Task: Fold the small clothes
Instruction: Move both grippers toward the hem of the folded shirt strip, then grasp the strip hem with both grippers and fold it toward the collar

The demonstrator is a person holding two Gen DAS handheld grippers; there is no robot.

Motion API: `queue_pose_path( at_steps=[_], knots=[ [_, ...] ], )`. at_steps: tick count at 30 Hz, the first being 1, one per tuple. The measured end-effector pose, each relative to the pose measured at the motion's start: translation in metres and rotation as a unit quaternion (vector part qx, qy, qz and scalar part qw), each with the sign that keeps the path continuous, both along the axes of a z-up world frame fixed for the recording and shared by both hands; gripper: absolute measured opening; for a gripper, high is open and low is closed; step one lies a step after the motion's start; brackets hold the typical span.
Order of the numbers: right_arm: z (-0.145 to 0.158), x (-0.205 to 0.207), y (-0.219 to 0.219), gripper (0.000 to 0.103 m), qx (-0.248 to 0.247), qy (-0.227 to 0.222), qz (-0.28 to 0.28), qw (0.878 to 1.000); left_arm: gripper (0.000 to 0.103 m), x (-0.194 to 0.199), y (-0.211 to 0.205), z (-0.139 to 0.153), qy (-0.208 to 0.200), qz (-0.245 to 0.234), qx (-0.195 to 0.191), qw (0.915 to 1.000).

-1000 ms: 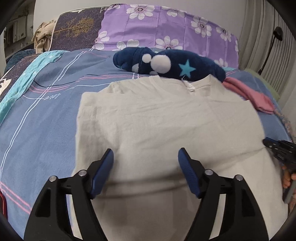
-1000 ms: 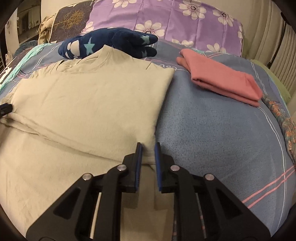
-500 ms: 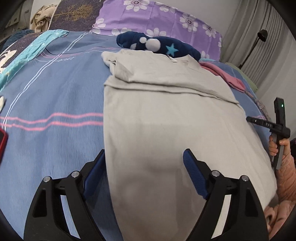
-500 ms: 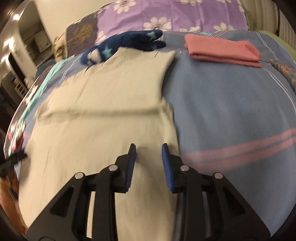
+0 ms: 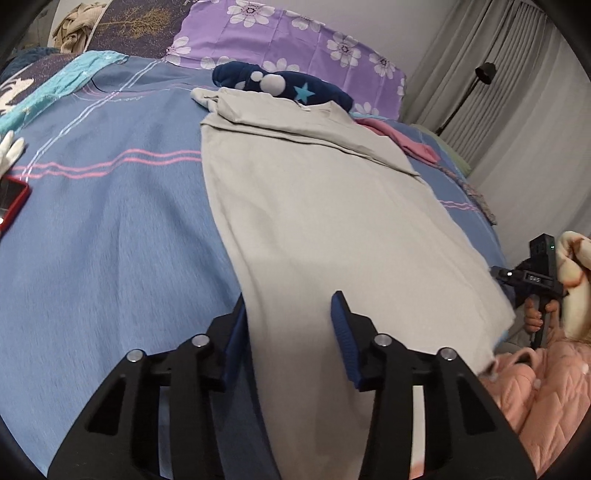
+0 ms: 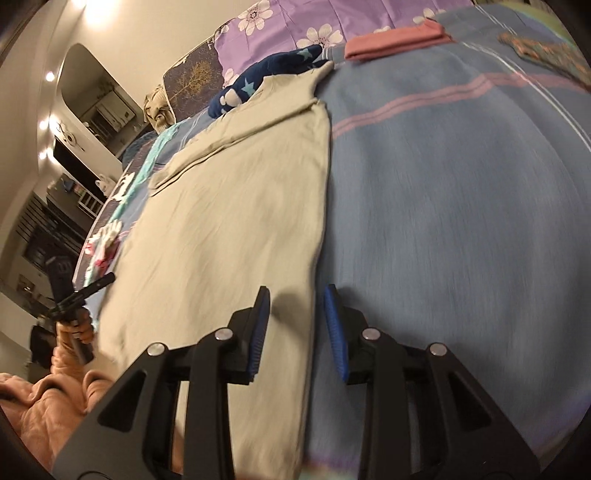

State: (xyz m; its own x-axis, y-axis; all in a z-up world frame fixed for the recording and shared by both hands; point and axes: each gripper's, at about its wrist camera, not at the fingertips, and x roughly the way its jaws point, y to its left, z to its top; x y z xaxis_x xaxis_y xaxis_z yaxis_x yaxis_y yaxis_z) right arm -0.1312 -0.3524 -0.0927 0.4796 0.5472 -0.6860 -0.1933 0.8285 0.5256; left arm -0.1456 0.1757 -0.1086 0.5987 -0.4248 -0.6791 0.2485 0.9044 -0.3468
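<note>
A beige T-shirt [image 5: 314, 206] lies lengthwise on the blue bedspread [image 5: 110, 229], its top part folded over near the collar. My left gripper [image 5: 288, 299] straddles the shirt's left edge near the hem; its jaws are closing, but a wide gap remains and the pads do not press the cloth. My right gripper [image 6: 296, 291] straddles the right edge of the T-shirt [image 6: 240, 206], partly open, with the cloth edge lying loose between the pads. Each view shows the other gripper at its side: the right gripper [image 5: 535, 277] and the left gripper [image 6: 74, 291].
A navy starred plush garment [image 5: 284, 85] and a purple flowered pillow [image 5: 295, 33] lie beyond the collar. A folded pink garment [image 6: 395, 38] sits at the far right. A red phone [image 5: 11, 206] rests at the left edge. The person's pink sleeve [image 5: 535, 387] is close by.
Both grippers drew back from the shirt's upper part to its near end. The right one let go of the cloth and widened; the left one narrowed over the left edge.
</note>
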Motion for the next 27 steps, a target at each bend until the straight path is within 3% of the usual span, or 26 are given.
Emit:
queue_pose_path(
  at_steps=[4, 6, 8, 10, 11, 12, 13, 17, 20, 27],
  knots=[
    [0.002, -0.029, -0.001, 0.033, 0.012, 0.006, 0.018, 1.0, 0.044, -0.037, -0.009, -0.002, -0.011, -0.022, -0.001, 0.9997],
    [0.001, -0.036, -0.004, 0.044, 0.037, 0.006, 0.026, 0.999, 0.044, -0.047, -0.009, -0.003, -0.014, -0.024, -0.012, 0.9995],
    [-0.003, -0.031, -0.001, 0.046, 0.054, 0.009, 0.028, 0.998, 0.044, -0.05, -0.007, -0.005, -0.013, -0.022, -0.032, 0.9992],
    [-0.003, -0.026, 0.003, 0.033, 0.06, 0.005, 0.028, 0.998, 0.033, -0.05, -0.009, -0.004, -0.014, -0.01, -0.034, 0.9993],
    [-0.003, -0.023, 0.006, 0.012, 0.059, 0.007, 0.03, 0.998, 0.011, -0.05, -0.009, -0.003, -0.016, -0.001, -0.034, 0.9993],
    [-0.001, -0.019, 0.008, 0.006, 0.055, 0.009, 0.025, 0.998, 0.001, -0.049, -0.008, -0.001, -0.016, 0.012, -0.036, 0.9992],
    [0.002, -0.019, 0.007, 0.006, 0.063, 0.006, 0.024, 0.998, 0.001, -0.049, -0.005, 0.002, -0.017, 0.021, -0.045, 0.9986],
    [0.041, -0.016, -0.007, 0.005, 0.107, -0.061, 0.005, 0.992, 0.001, -0.051, 0.001, 0.041, -0.081, 0.046, -0.069, 0.9932],
    [0.078, -0.012, -0.017, 0.005, 0.139, -0.117, 0.003, 0.983, 0.001, -0.048, -0.001, 0.077, -0.136, 0.039, -0.095, 0.9854],
    [0.158, -0.044, -0.025, 0.004, 0.126, -0.251, -0.005, 0.96, 0.001, -0.065, -0.008, 0.144, -0.243, 0.044, -0.133, 0.9599]
  ],
)
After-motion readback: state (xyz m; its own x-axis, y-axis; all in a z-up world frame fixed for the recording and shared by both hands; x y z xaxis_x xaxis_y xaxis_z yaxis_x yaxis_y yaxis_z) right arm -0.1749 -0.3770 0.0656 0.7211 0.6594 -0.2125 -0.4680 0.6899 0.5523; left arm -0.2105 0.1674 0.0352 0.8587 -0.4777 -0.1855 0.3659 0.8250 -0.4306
